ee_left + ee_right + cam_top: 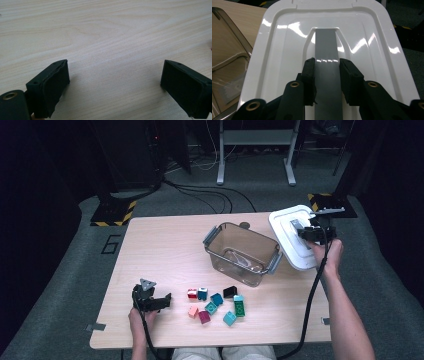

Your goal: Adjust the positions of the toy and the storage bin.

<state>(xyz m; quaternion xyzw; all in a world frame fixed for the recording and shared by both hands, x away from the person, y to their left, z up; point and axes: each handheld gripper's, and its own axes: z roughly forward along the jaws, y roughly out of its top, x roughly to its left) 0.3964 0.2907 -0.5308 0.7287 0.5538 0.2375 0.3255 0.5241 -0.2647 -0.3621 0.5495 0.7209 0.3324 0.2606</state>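
Observation:
A white box lid with a grey handle strip hangs tilted over the table's right edge. My right gripper is shut on that handle, and in the right gripper view both jaws press its two sides. To the lid's left stands a clear plastic box with grey latches, uncovered. My left gripper rests low at the front left of the wooden table. In the left gripper view its jaws stand wide apart over bare wood with nothing between them.
Several small coloured blocks lie scattered at the front middle of the table, just right of the left gripper. A cable trails from the right gripper along the forearm. Beyond the table are grey carpet, floor cables and a metal stand.

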